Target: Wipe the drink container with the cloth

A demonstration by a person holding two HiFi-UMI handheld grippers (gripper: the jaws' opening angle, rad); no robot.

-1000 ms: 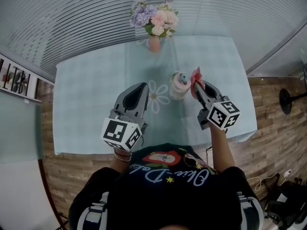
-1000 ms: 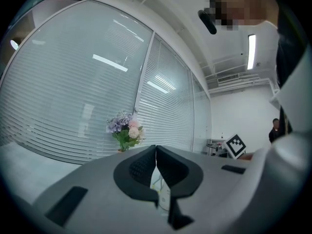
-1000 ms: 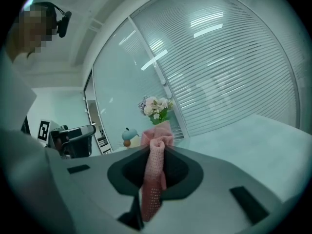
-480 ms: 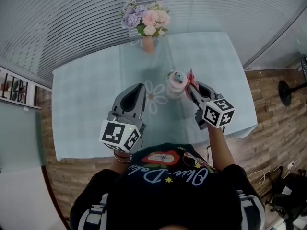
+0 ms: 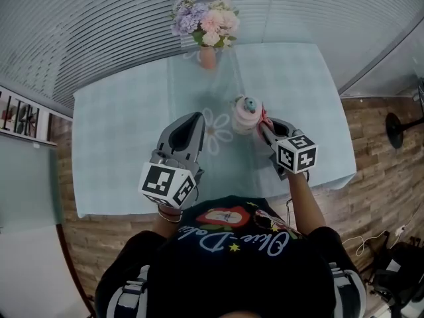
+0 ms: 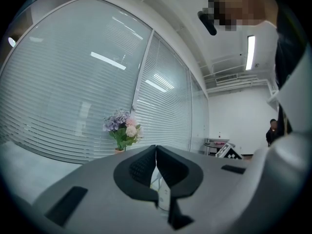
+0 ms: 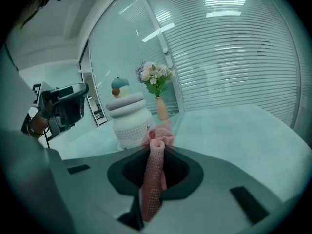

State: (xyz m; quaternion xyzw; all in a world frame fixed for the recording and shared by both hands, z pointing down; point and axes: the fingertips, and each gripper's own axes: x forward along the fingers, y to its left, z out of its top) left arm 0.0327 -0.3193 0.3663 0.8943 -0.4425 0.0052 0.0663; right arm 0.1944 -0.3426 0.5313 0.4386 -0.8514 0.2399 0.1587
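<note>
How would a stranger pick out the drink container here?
On the pale blue table, nearer than the vase of flowers at the far edge, stands the drink container, beside the pink cloth in the right gripper. It alone is squat and whitish, with a stepped lid and blue knob.

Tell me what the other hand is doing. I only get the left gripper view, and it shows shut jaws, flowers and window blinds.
Observer: The right hand-held gripper is shut on a pink cloth.
Operator: Is there anything for it to wipe?
Observer: Yes. A white drink container with a blue knob on top stands on the table, and the cloth's tip looks to be against its lower side.
Operator: Where is that container from my gripper?
Observer: In the head view it stands to the right of the left hand-held gripper, apart from it.
</note>
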